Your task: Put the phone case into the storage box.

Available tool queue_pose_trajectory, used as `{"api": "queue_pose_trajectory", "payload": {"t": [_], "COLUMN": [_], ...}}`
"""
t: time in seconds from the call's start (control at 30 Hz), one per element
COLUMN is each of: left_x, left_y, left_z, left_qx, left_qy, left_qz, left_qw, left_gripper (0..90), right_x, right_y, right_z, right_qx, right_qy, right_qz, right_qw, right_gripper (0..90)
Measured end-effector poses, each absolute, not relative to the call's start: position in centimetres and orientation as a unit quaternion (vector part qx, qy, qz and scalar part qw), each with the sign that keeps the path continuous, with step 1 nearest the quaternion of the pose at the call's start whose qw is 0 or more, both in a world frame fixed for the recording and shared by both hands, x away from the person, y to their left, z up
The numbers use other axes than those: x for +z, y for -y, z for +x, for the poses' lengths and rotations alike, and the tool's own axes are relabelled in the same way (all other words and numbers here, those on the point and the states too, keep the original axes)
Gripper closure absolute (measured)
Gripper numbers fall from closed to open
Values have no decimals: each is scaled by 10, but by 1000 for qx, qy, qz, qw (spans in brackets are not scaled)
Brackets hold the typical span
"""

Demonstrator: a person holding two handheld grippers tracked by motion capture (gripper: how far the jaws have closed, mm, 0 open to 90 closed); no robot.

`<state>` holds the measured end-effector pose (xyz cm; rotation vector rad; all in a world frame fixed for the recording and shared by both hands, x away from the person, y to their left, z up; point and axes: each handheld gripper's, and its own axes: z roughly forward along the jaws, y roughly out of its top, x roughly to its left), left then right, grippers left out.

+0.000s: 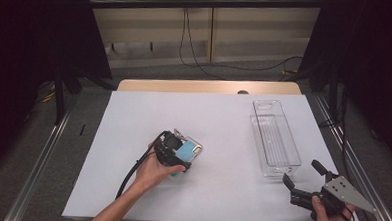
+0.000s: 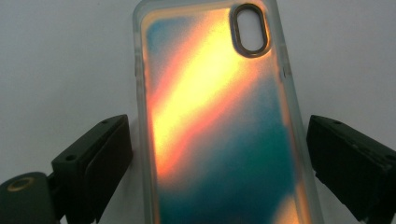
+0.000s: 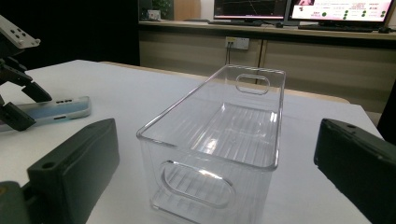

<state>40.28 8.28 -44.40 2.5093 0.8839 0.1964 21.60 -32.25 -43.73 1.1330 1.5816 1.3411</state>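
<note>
A phone case (image 1: 195, 148) with a clear rim and an iridescent orange and teal back lies flat on the white table (image 1: 218, 116). In the left gripper view the case (image 2: 219, 116) runs up the middle, camera cut-out at the far end. My left gripper (image 1: 181, 152) is open and straddles it, one jaw close to each long edge with a thin gap on both sides (image 2: 219, 154). My right gripper (image 1: 301, 172) is open and holds nothing, near the table's front right corner. It faces the short end of a clear plastic bin (image 3: 261, 116).
The clear bin (image 1: 263, 138) stands empty on the right side of the table, long side running away from me. From the right gripper view, the left gripper (image 3: 25, 105) and the case (image 3: 65, 108) lie far to the left. A wooden table edge (image 1: 210, 86) shows at the back.
</note>
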Motion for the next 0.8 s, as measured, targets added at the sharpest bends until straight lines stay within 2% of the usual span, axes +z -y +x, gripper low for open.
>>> {"api": "queue_pose_trajectory", "payload": {"t": [0.3,0.8], "left_x": [-441,-439], "left_y": [-81,-81], "left_z": [404,403], "left_qx": [62,64], "left_qy": [-319,-321], "left_qz": [918,917], "left_qw": [226,229], "left_gripper": [149,168], "right_x": [-437,-438], "right_y": [322,324], "right_z": [216,217], "right_qx": [526,525], "right_qy": [-620,-620], "right_qz": [443,445], "right_qw": [379,377], "right_gripper": [0,0]}}
